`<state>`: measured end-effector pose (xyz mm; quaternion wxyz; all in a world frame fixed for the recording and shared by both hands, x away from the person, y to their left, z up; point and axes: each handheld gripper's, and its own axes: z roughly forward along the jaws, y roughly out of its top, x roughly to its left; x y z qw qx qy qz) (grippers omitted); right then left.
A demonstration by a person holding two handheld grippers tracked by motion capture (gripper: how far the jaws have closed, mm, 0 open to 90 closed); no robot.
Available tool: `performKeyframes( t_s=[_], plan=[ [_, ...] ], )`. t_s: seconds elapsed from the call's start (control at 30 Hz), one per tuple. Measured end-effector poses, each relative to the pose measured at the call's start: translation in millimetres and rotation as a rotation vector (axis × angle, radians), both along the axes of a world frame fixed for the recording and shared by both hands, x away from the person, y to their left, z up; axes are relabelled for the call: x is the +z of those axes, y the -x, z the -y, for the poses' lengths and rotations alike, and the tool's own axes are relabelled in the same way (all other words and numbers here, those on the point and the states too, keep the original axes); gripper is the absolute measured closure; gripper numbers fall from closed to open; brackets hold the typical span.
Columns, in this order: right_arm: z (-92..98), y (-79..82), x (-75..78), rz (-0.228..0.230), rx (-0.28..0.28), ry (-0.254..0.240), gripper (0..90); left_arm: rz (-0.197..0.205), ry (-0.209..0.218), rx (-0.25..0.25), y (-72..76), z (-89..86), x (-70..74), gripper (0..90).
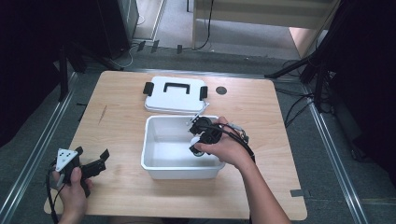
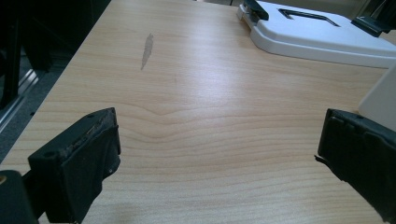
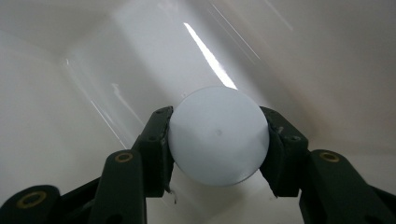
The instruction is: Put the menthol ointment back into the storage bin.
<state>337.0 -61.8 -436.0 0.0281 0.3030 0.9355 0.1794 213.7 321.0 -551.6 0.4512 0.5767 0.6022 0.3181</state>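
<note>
The right gripper (image 3: 218, 144) clamps a white disc (image 3: 218, 135) between its two black jaws, one pad pressed on each side of the rim. The disc is round, flat-faced, smooth and matte, with a faint dot near its middle. In the right gripper view it sits at centre frame, inside the white bin (image 3: 70, 93), whose glossy walls catch a bright streak of light behind it. In the high view the right gripper (image 1: 198, 148) dips into the bin (image 1: 180, 171) at centre frame, at the bin's right side. The lid (image 1: 175, 96) lies on the table (image 1: 261, 186) just above the bin. At lower left the left gripper (image 1: 93, 161) stands wide open, holding nothing.
</note>
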Motion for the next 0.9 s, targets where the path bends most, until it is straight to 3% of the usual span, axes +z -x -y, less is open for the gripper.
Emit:
performKeyframes(
  t_s=[0.1, 0.17, 0.23, 0.63, 0.9],
  plan=[
    [-5.6, -0.1, -6.8, -0.009, 0.011, 0.028, 51.4, -0.001, -0.005, 0.0, -0.2, 0.3, 0.0, 0.0],
    [-8.7, 0.3, -9.5, 0.003, 0.015, 0.08, 51.4, -0.003, -0.007, 0.0, -0.2, 0.4, 0.1, 0.0],
    [-9.6, 0.2, -10.4, 0.006, 0.014, 0.091, 51.4, -0.003, -0.008, 0.0, -0.3, 0.5, 0.1, 0.0],
    [-15.0, 2.3, -22.6, -0.058, 0.066, 0.224, 51.3, -0.003, -0.009, -0.003, -0.5, 0.9, 0.0, 0.0],
    [-16.9, 1.4, -25.3, -0.079, 0.077, 0.248, 51.2, -0.004, -0.006, -0.003, -0.6, 0.4, 0.0, 0.0]
  ],
)
